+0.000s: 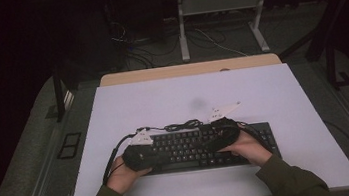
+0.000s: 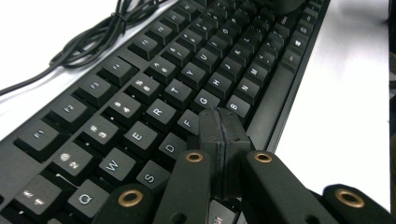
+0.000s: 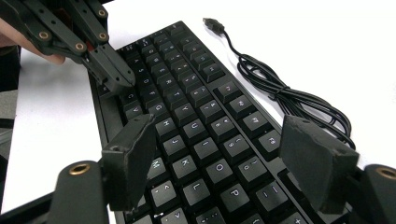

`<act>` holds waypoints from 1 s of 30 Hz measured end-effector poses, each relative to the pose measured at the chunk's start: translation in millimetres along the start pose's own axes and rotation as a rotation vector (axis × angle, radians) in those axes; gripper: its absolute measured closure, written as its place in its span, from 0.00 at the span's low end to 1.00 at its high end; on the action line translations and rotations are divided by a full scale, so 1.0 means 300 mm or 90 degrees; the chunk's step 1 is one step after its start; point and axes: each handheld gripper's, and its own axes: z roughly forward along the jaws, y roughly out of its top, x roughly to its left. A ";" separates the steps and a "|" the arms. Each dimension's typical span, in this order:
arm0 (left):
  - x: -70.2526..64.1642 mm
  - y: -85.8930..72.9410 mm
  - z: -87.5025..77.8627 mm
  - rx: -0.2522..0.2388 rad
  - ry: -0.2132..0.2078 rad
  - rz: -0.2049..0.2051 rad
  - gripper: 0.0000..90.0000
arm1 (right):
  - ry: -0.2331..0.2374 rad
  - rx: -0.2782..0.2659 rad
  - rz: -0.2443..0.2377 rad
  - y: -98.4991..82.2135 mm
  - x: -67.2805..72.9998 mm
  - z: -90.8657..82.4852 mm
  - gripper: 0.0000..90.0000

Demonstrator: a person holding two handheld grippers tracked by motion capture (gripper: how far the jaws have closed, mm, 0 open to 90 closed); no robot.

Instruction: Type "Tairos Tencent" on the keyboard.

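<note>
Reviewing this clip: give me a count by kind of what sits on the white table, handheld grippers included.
Keyboard, black: 1
Bundled USB cable, black: 1
Grippers, left gripper with jaws shut over the keys and right gripper with jaws open above the keys: 2
Total: 4

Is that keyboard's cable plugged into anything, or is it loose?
Loose. In the right gripper view the cable lies bundled on the white table beside the keyboard, and its USB plug rests bare on the surface.
</note>
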 end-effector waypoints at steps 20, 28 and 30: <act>0.001 -0.005 0.018 0.018 -0.002 0.003 0.99 | 0.000 0.002 -0.001 0.001 0.001 0.000 0.30; -0.005 -0.003 0.015 0.016 -0.001 -0.001 0.99 | 0.000 0.000 -0.003 0.002 0.002 0.000 0.30; -0.004 0.000 0.011 0.009 0.000 0.002 0.99 | 0.001 -0.002 -0.002 0.002 0.002 0.000 0.30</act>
